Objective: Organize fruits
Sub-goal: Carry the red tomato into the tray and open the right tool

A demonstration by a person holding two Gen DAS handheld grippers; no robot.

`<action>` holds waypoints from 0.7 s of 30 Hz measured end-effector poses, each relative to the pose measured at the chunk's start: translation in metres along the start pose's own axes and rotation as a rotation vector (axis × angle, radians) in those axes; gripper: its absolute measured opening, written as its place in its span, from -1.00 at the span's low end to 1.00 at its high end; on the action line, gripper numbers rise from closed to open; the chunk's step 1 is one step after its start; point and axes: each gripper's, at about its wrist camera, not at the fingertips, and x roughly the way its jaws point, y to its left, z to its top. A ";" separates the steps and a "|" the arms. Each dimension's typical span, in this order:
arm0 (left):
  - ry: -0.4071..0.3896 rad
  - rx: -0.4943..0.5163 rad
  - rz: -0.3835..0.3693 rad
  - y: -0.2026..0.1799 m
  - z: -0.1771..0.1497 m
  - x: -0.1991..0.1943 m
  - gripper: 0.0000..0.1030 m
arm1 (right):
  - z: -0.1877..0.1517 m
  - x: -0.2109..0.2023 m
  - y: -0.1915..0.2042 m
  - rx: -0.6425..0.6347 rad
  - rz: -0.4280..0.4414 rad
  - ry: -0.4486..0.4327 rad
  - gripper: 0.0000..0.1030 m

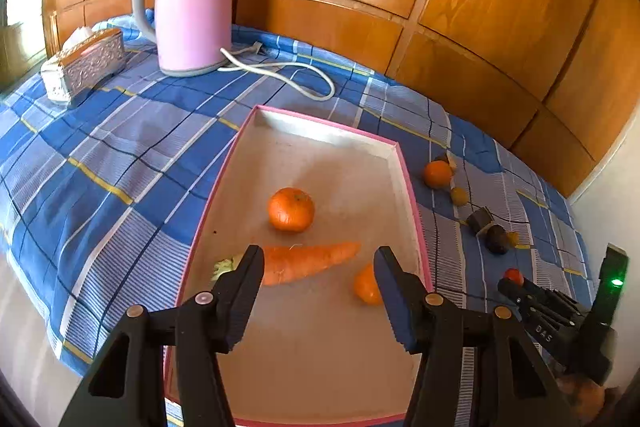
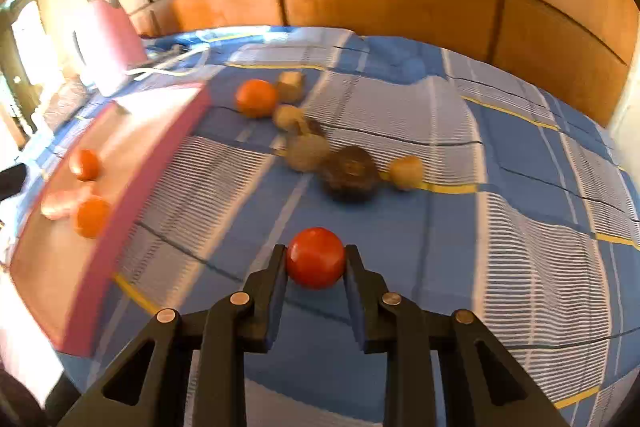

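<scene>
Your right claw (image 2: 316,263) pinches a smooth, round red tomato (image 2: 315,257) between ribbed black fingers, to the right of the pink-rimmed tray (image 1: 404,179). Your left claw (image 1: 320,267) gapes wide over that tray, where a tapered carrot (image 1: 308,261) and dimpled tangerine (image 1: 291,209) lie beyond its tips.

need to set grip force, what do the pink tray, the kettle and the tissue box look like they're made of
Pink tray: likely cardboard or thin board; matte pale inside, thin straight walls, pink edges. Kettle: smooth pink shell with soft sheen, plastic or coated metal, can't tell; grey handle looks plastic. Tissue box: silvery embossed surface, metal or metallic-finish plastic.
</scene>
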 end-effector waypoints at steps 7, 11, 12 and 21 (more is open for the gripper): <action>0.000 -0.027 0.023 0.018 -0.003 -0.003 0.12 | 0.021 -0.005 0.046 -0.106 0.148 0.019 -0.47; 0.006 -0.043 0.033 0.028 -0.006 -0.003 0.12 | 0.043 -0.001 0.072 -0.130 0.233 0.027 -0.47; 0.007 -0.045 0.035 0.029 -0.006 -0.003 0.12 | 0.048 0.001 0.078 -0.131 0.249 0.029 -0.47; -0.013 -0.022 0.038 0.027 -0.006 -0.010 0.12 | 0.073 0.037 0.134 -0.199 0.279 0.077 -0.43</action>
